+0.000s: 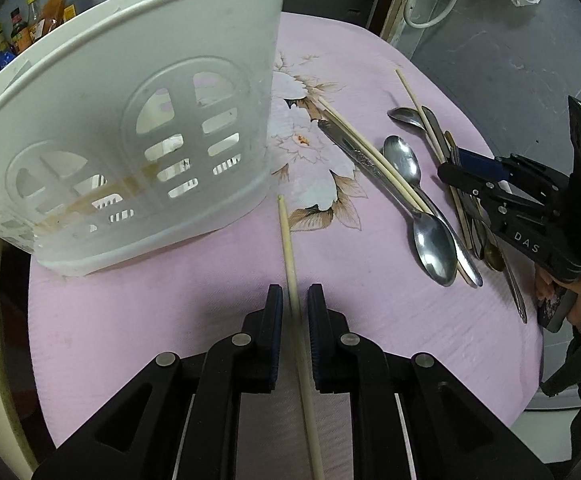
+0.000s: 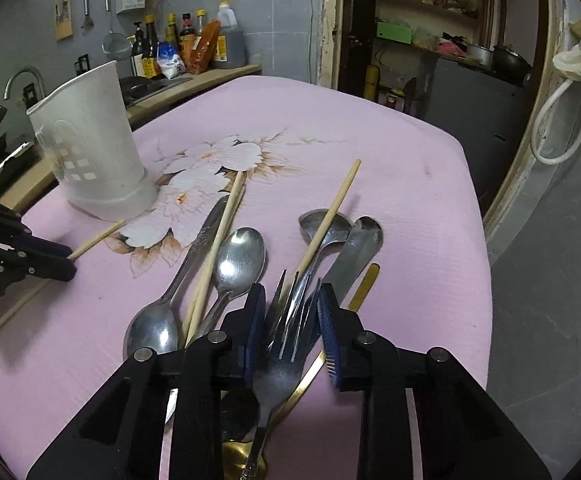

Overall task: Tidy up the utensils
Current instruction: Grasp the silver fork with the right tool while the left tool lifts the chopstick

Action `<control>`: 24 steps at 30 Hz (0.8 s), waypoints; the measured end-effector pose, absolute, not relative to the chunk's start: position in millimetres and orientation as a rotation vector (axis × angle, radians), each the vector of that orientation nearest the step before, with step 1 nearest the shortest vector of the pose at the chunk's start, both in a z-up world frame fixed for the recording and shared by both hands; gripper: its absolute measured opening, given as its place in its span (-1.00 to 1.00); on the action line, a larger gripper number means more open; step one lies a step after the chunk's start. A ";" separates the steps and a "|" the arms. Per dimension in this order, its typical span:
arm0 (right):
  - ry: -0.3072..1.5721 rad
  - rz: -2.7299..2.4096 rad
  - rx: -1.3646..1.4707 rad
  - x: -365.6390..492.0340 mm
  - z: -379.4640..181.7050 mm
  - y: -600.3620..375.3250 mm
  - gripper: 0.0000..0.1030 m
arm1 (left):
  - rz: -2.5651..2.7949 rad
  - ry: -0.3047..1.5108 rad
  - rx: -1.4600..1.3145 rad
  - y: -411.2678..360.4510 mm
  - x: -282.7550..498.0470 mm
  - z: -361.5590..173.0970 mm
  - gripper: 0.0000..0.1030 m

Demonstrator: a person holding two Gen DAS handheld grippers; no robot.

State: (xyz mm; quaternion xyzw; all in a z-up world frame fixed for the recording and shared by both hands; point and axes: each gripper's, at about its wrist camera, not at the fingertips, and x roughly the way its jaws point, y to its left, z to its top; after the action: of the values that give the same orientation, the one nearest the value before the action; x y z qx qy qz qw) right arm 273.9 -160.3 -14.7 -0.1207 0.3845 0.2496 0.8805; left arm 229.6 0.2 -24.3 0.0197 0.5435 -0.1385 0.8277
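A white slotted utensil holder (image 1: 130, 128) stands upright on the pink floral mat (image 1: 170, 320); it also shows in the right wrist view (image 2: 90, 152). My left gripper (image 1: 295, 300) is open, its jaws on either side of a wooden chopstick (image 1: 288, 248) that lies on the mat. My right gripper (image 2: 292, 304) is open over a pile of cutlery, its jaws on either side of a steel fork (image 2: 280, 356). Spoons (image 2: 238, 260), a butter knife (image 2: 354, 256) and more chopsticks (image 2: 330, 216) lie in the pile.
A gold-coloured utensil (image 2: 364, 284) lies under the fork. Sauce bottles (image 2: 186, 40) stand on a counter behind the mat, by a sink tap (image 2: 22, 80). A white cable (image 2: 558, 112) hangs at the right. The mat's right edge drops to a grey floor (image 2: 550, 280).
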 end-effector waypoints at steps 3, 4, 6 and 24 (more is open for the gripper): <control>0.795 0.540 -0.221 269.3 -12.9 -162.1 -0.59 | -0.285 1.148 0.013 10.0 230.9 -20.6 -0.94; 0.786 0.544 -0.215 266.4 -11.4 -162.5 -0.61 | -0.284 1.142 -0.007 12.3 229.4 -19.7 -0.95; 0.755 0.550 -0.209 259.3 -7.5 -163.4 -0.61 | -0.289 1.126 -0.043 18.3 224.1 -17.9 -0.95; 0.343 0.613 -0.147 174.4 40.8 -159.3 -0.62 | -0.201 0.578 -0.205 46.3 152.5 38.9 -0.95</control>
State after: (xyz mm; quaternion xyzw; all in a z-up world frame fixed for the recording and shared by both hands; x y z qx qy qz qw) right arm 174.4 -159.3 40.8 -0.0721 0.1677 0.3000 0.9363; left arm 152.5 46.3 38.9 -0.1006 0.2838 -0.0988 0.9485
